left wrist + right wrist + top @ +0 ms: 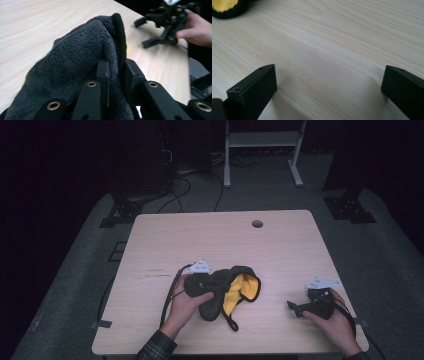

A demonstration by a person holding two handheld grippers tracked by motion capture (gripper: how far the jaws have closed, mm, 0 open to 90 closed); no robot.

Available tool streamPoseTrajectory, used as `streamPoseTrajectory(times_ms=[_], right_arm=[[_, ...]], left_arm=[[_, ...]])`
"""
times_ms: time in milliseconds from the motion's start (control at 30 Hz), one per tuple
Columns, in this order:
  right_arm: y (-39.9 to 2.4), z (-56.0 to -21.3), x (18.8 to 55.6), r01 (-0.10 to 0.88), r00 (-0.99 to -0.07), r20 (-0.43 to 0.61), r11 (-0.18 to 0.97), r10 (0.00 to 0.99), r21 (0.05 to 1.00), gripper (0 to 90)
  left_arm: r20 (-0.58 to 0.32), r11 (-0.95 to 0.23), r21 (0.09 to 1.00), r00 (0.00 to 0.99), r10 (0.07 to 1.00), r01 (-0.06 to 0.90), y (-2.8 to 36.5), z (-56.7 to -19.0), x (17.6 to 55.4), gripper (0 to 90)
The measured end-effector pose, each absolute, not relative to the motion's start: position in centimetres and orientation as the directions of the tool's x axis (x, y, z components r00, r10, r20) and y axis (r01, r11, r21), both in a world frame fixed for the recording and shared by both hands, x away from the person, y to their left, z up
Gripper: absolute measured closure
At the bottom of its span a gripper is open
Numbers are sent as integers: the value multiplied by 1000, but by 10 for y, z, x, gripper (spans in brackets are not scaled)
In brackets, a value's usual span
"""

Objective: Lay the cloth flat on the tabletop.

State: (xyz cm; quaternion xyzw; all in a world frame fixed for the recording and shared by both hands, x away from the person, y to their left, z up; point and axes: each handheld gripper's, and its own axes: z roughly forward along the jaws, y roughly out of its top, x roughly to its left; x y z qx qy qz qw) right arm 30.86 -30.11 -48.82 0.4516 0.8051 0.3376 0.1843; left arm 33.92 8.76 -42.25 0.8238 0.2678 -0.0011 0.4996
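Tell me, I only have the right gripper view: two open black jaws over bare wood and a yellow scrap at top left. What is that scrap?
Observer: The yellow lining of a dark fleece pouch lying on the table.
Operator: Is anyone holding it?
Observer: Yes, the left gripper is clamped on its dark edge.
Operator: How is my right gripper placed?
Observer: It sits apart from the pouch, near the table's right edge.

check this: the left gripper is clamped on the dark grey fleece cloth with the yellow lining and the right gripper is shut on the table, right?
Not quite. The right gripper is open: the right gripper view shows its jaws wide apart over bare wooden table. The left gripper is indeed clamped on the dark grey fleece cloth with the yellow lining, as the left gripper view shows.
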Motion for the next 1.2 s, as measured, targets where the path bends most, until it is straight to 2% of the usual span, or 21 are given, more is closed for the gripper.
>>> streamPoseTrajectory(times_ms=[133, 200, 233, 300, 333, 400, 433, 533, 567, 667, 767, 1000, 1200], right_arm=[[-301, -488, 309, 603, -524, 9, 363, 852, 710, 0], [-301, -488, 309, 603, -524, 9, 364, 852, 710, 0], [-301, -488, 309, 603, -524, 9, 364, 852, 710, 0], [-301, -488, 308, 604, -523, 9, 363, 852, 710, 0], [-301, -488, 308, 603, -526, 11, 363, 850, 710, 0], [-301, -488, 308, 602, -528, 10, 365, 849, 711, 9], [-301, -486, 306, 588, -545, 9, 374, 838, 717, 100], [-299, -483, 305, 587, -554, 12, 380, 833, 715, 197], [-299, -481, 304, 596, -553, 27, 373, 832, 711, 253], [-299, -477, 303, 591, -567, 49, 365, 822, 720, 304], [-290, -466, 296, 542, -612, 68, 355, 788, 762, 353], [-252, -456, 284, 471, -729, 98, 391, 678, 791, 447], [-220, -453, 275, 425, -804, 116, 427, 584, 798, 465]], left_arm=[[-267, -385, 816, 872, 410, 431, 74, -429, 331, 727], [-257, -387, 819, 873, 414, 424, 72, -432, 331, 650], [-249, -387, 821, 874, 418, 419, 72, -431, 332, 650], [-246, -375, 829, 873, 421, 415, 75, -428, 332, 594], [-232, -363, 842, 876, 423, 399, 80, -422, 331, 545], [-226, -354, 850, 877, 425, 390, 83, -419, 331, 524], [-204, -345, 862, 877, 435, 372, 90, -413, 330, 481], [-177, -346, 869, 876, 449, 353, 97, -409, 328, 424], [-165, -349, 871, 874, 458, 346, 101, -408, 327, 414], [-147, -354, 871, 867, 476, 342, 113, -408, 323, 397], [-142, -358, 866, 858, 494, 349, 124, -413, 319, 371], [-145, -376, 841, 833, 534, 388, 142, -430, 311, 355], [-146, -393, 826, 825, 546, 406, 146, -439, 305, 356]])
